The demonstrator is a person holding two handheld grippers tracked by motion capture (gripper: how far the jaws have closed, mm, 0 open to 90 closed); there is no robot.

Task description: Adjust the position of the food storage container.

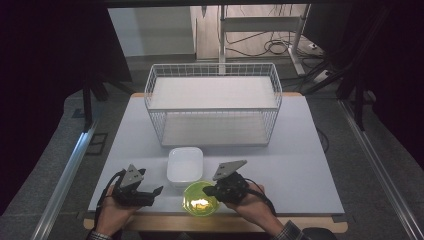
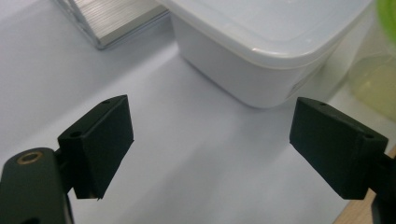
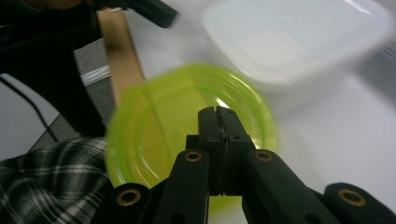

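Jaws of the right gripper [image 3: 218,114] are pressing tight together over the green bowl [image 1: 200,198], and whether its thin rim is pinched between them cannot be told from the blurred right gripper view. That bowl is sitting at the near edge of the tabletop [image 1: 300,165], just left of the right gripper [image 1: 212,190] and touching the white tub [image 1: 185,166] behind it. Jaws of the left gripper [image 2: 210,144] are standing wide open with nothing between them, facing the tub's [image 2: 261,51] near corner across bare tabletop. So the right hand [image 1: 250,202] is lying nearer the bowl, the left hand [image 1: 117,212] nearer the tub. A wire basket [image 1: 214,102] is standing well behind, toward the far edge, out of the way.
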